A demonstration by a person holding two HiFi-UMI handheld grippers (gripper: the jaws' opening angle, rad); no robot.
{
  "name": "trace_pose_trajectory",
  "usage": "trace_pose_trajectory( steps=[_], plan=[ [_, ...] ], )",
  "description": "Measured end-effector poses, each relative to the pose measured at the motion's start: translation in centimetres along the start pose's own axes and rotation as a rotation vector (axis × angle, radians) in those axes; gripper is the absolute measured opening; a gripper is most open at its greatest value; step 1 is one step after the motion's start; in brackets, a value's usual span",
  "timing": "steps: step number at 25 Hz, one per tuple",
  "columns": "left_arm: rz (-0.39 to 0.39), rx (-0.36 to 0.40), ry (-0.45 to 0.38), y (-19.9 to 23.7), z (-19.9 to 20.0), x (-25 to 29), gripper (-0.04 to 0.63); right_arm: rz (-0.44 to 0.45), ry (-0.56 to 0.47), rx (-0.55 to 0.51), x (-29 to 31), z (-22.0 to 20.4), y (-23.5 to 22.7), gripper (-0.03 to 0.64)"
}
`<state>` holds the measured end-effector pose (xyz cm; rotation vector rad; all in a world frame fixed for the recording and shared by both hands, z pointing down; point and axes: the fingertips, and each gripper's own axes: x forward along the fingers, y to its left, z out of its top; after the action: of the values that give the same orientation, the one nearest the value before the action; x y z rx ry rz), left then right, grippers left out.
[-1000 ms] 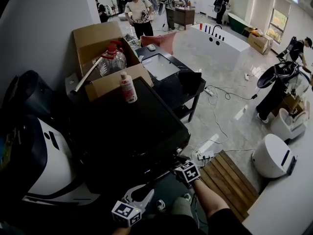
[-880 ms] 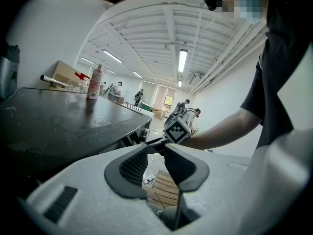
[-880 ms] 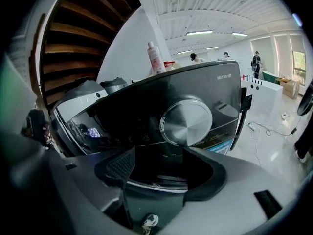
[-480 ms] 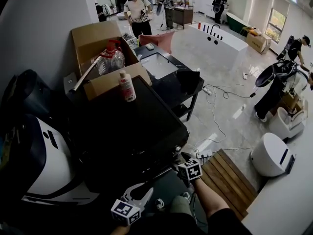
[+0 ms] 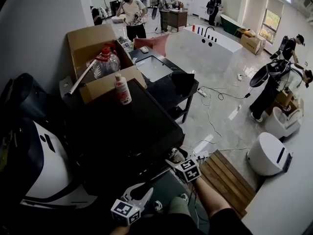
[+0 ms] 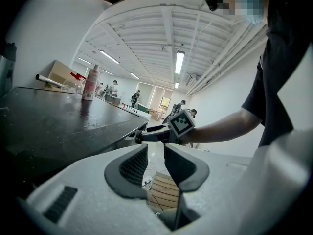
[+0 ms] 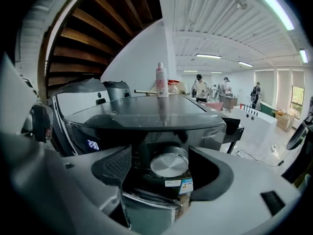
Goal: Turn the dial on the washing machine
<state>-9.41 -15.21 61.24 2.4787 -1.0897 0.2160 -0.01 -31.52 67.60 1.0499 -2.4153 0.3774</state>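
While the dial sits between wide jaws, the left tongs hang low

As the right tongs face the front of the washing machine, their jaws stand wide apart, having just been opening, and the round silver dial shows between them. A clear gap lies on each side of the dial, so neither pad presses on it. Just below the dial, also between the jaws, a small label is stuck to the dark front. Left of the left jaw, blue digits glow on the display. Beyond the tips, on the far part of the machine's flat black top, a pale pink bottle stands upright.

The left tongs sit lower than the right pair and nearer the person, apart from the machine. Their jaws are parted by a narrow gap with nothing in it, and through that gap show the wooden slats on the floor. Ahead of their tips and above them, the right tongs' marker cube and the person's forearm reach toward the machine's front edge. Far beyond both pairs, past the bottle, an open cardboard box rests against the wall
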Motion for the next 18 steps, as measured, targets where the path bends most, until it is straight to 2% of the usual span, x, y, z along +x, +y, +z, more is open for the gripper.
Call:
trace_pose_trajectory(
  steps=[9,13,18],
  plan=[
    [0.0,0.003,-0.004,0.2,0.0,-0.1,0.104,0.006,0.022,0.0,0.4,-0.3,0.0,0.341],
    [0.003,0.001,0.002,0.2,-0.2,-0.3,0.104,0.008,0.059,0.035,0.9,-1.4,-0.4,0.353],
    [0.014,-0.004,0.002,0.3,0.0,-0.3,0.104,0.006,0.056,0.047,1.0,-1.4,-0.7,0.35]
  ],
)
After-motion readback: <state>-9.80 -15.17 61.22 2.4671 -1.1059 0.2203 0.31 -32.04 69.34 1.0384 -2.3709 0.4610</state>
